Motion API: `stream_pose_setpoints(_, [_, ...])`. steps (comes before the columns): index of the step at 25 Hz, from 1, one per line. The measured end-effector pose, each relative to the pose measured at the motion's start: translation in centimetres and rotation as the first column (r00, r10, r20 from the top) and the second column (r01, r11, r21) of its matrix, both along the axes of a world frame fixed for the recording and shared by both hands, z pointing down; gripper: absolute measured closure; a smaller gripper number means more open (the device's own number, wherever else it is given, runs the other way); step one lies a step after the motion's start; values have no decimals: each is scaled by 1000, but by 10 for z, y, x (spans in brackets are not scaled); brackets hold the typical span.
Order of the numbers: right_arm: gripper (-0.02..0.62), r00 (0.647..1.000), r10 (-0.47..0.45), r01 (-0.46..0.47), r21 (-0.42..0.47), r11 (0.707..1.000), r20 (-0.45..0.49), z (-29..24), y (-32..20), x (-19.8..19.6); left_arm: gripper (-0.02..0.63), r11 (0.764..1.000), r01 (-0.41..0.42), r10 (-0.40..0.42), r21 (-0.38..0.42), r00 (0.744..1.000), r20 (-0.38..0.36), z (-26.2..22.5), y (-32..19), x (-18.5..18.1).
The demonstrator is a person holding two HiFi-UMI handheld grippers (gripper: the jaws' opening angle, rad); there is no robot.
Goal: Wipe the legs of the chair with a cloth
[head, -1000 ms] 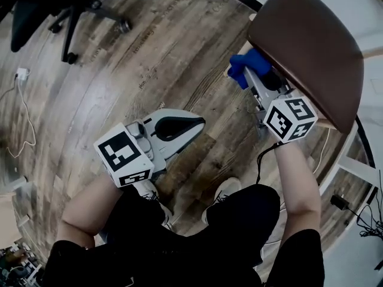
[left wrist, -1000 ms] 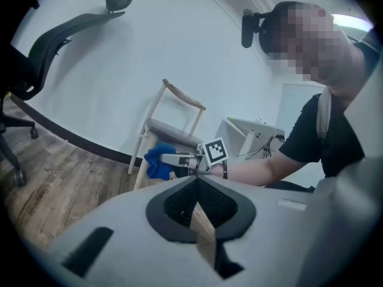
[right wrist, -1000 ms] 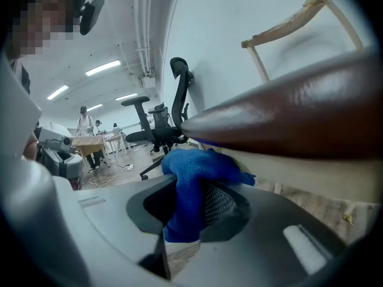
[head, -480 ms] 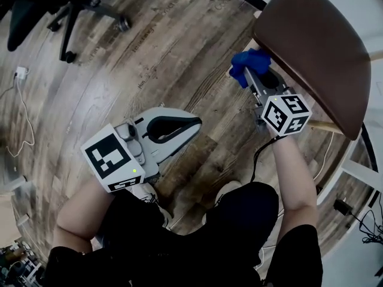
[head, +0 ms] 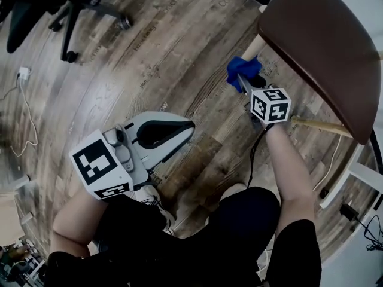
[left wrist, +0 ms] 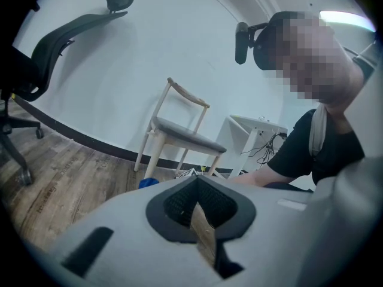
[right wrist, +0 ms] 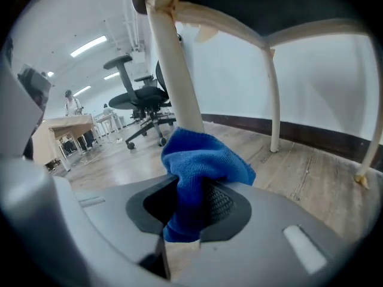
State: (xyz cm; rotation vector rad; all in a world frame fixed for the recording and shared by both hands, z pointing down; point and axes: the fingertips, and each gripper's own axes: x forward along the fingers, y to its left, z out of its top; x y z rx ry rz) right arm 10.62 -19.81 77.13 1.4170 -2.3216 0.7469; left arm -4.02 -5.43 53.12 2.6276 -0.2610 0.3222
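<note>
**Cloth** [right wrist: 200, 160]: blue, bunched. It is clamped between the jaws of the right gripper [right wrist: 191, 211], with its loose top bulging above them. In the right gripper view the bulge sits against the lower part of the chair leg [right wrist: 173, 70]. In the head view the cloth [head: 243, 69] lies just under the near edge of the seat, beside the same leg [head: 256, 45].

**Chair**: brown seat [head: 323, 46] on a pale wooden frame. A rail [head: 320, 125] runs beneath the seat, and a further leg [right wrist: 272, 100] stands behind. The chair stands on the wooden floor [head: 179, 34], near the floor's edge where a dark skirting meets the white wall.

**Right gripper** [head: 240, 81]: reaches forward under the seat edge. Its marker cube [head: 270, 104] is towards the person.

**Left gripper** [head: 184, 127]: held low over open floor, well apart from the chair. Its jaws are together with nothing between them, and only a sliver of floor shows past the left gripper [left wrist: 200, 214] in its own view. Its marker cube [head: 99, 166] is at the rear.

**Office chair** [head: 66, 11]: black, on castors, at the far left part of the floor.

**Cable with white plug** [head: 23, 73]: lies along the left edge of the floor.

**Person**: dark clothing and bare forearms. One shoe [head: 230, 190] is on the floor below the grippers.
</note>
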Motion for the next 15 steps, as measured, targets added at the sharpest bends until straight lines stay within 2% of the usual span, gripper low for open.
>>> stream_pose_setpoints(4, [497,999,-10,4,-121,993,-48,63,1,1,598,1000,10,-10,5,1000,26,4,0,-7])
stream_pose_setpoints(9, [497,990,-40,5,-247,969,-135,121,0,2,598,999,36,-36,-13,998,57,9,-1,-19])
stream_pose_setpoints(15, [495,991,-24,-10,-257,966,-131,131,-2,1,598,999,43,-43,-4,998,53,4,1,-22])
